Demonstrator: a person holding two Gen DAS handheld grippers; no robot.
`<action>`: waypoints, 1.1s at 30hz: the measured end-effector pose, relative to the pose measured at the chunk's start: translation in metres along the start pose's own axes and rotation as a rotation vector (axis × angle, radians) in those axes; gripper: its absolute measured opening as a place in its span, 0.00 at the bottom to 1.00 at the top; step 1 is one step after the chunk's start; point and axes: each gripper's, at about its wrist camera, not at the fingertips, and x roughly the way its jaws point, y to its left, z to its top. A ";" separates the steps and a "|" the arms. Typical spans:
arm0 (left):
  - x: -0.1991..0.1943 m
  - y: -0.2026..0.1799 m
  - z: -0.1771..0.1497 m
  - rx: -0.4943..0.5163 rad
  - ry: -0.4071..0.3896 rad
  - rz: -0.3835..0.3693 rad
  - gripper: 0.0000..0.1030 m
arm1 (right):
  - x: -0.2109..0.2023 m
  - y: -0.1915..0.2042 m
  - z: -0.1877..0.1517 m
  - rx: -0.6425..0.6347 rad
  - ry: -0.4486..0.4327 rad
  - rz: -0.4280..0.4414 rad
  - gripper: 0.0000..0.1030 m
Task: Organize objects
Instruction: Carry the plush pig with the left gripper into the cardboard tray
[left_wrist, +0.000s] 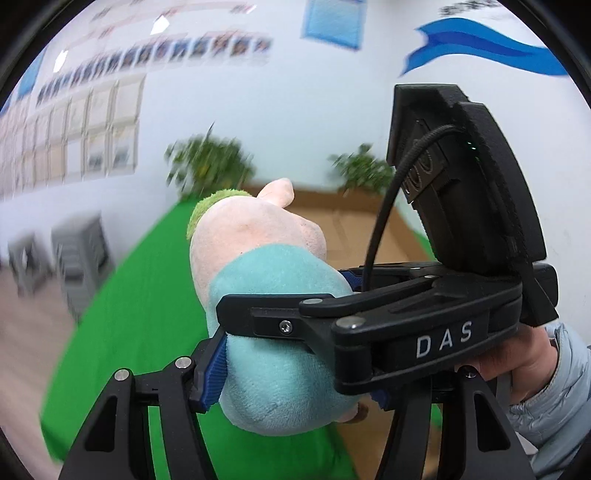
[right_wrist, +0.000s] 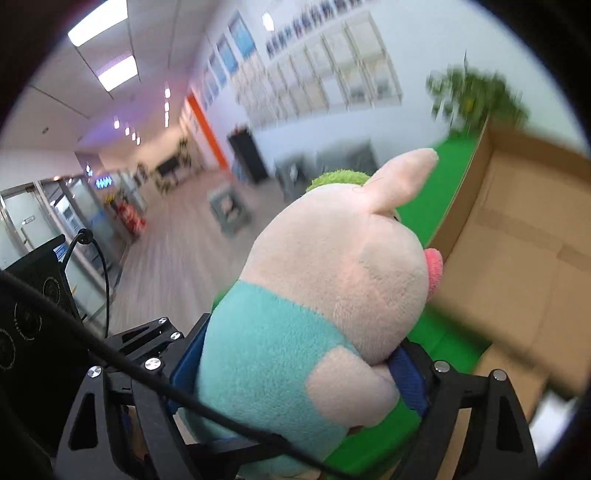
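Now the plush pig (left_wrist: 266, 295) is pinched between the closed pads of both the left gripper (left_wrist: 295, 373) and right gripper (right_wrist: 295, 373), its long axis pointing ahead, the cardboard box (right_wrist: 517, 240) lying forward-right.

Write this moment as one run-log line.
left tool: shut on pink plush pig in teal shirt | right tool: shut on pig | open cardboard box: ahead

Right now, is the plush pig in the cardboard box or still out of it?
Out. The plush pig is held up between both grippers' blue pads, with the open cardboard box beside and beyond it over the green mat.
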 end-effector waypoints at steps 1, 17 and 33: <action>0.005 -0.006 0.015 0.026 -0.026 -0.011 0.57 | -0.014 -0.001 0.012 -0.020 -0.047 -0.026 0.83; 0.101 -0.052 0.182 0.172 -0.186 -0.224 0.57 | -0.110 -0.064 0.132 -0.080 -0.309 -0.323 0.81; 0.293 0.102 0.072 -0.076 0.197 -0.217 0.57 | 0.049 -0.162 0.085 0.145 -0.018 -0.204 0.79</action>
